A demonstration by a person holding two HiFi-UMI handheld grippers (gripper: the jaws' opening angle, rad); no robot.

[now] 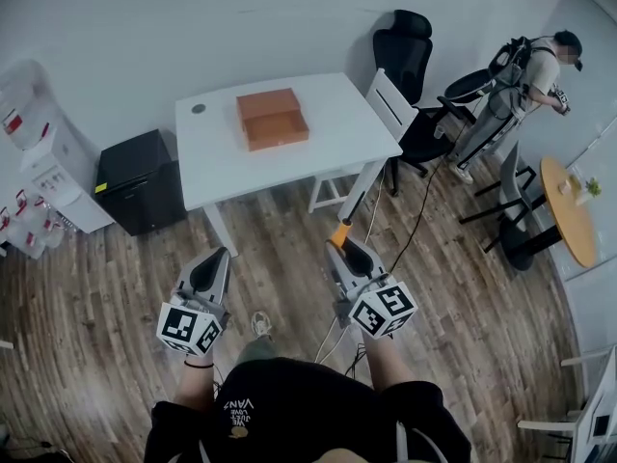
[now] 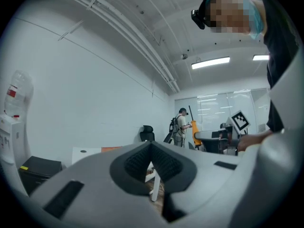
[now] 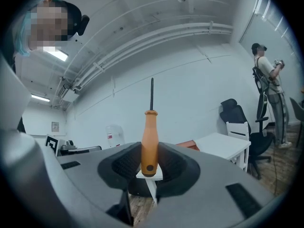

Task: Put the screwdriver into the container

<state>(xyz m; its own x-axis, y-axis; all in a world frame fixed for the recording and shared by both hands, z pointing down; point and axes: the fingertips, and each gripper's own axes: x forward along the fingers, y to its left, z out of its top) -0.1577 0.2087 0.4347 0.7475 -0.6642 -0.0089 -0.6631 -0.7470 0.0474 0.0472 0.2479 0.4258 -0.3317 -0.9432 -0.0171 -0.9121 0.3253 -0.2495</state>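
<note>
My right gripper (image 1: 339, 244) is shut on the orange handle of a screwdriver (image 1: 340, 231). In the right gripper view the screwdriver (image 3: 149, 141) stands upright between the pads, its dark shaft pointing up. The orange open-topped container (image 1: 273, 119) sits on a white table (image 1: 337, 133) ahead, well beyond both grippers. It shows as an orange sliver (image 3: 189, 145) in the right gripper view and as the container's edge (image 2: 111, 148) in the left gripper view. My left gripper (image 1: 221, 256) is held level beside the right one, its jaws closed together with nothing between them (image 2: 151, 146).
A black cabinet (image 1: 135, 179) and a water dispenser (image 1: 43, 157) stand left of the table. A white chair (image 1: 390, 104) and a black office chair (image 1: 405, 51) stand at its right. Another person (image 1: 521, 85) stands far right by a round wooden table (image 1: 569, 215). Cables (image 1: 415, 220) lie on the wooden floor.
</note>
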